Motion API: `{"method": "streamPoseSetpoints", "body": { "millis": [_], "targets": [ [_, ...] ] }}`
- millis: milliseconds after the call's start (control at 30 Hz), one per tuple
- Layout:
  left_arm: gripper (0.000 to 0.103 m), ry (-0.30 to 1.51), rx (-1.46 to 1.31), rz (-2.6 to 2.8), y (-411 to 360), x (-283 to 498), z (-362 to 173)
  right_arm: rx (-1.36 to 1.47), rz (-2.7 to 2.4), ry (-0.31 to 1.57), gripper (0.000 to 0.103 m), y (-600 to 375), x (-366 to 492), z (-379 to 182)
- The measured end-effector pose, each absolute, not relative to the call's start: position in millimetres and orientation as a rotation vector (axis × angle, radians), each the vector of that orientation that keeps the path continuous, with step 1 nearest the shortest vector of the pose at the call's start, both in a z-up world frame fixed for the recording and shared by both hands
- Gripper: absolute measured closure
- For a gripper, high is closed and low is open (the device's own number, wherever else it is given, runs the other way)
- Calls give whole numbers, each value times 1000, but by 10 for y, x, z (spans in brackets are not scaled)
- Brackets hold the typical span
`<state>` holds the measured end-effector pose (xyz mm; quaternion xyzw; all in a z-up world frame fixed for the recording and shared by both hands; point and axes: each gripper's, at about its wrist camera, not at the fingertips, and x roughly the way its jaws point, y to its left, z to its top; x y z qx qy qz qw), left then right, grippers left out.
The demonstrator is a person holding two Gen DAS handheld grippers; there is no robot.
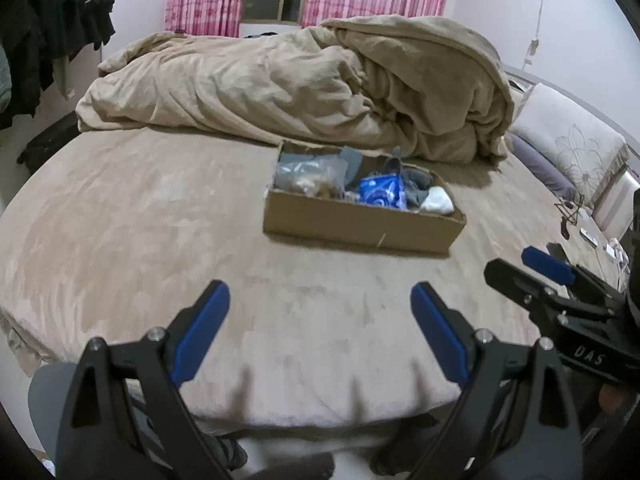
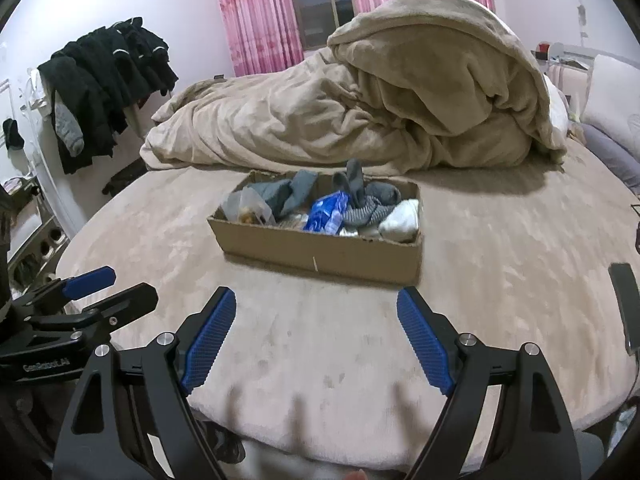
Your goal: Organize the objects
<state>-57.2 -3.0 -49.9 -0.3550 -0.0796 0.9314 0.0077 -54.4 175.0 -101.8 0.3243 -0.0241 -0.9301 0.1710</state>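
A shallow cardboard box sits in the middle of the bed. It holds grey socks, a blue patterned packet, a clear plastic bag, a striped sock and a white cloth. My left gripper is open and empty above the bed's near edge. My right gripper is open and empty beside it. Each shows in the other's view, the right one and the left one.
A rumpled beige duvet is heaped behind the box. Pillows lie at the right. Dark clothes hang on a rack at the left. A phone lies at the right bed edge.
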Motion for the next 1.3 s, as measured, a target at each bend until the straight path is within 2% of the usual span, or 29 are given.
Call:
{"method": "streamPoseSetpoints", "body": {
  "millis": [1300],
  "targets": [
    [10, -238, -1119, 2911, 13, -581, -564, 961, -2623, -78, 18, 1729, -539, -1132]
  ]
}}
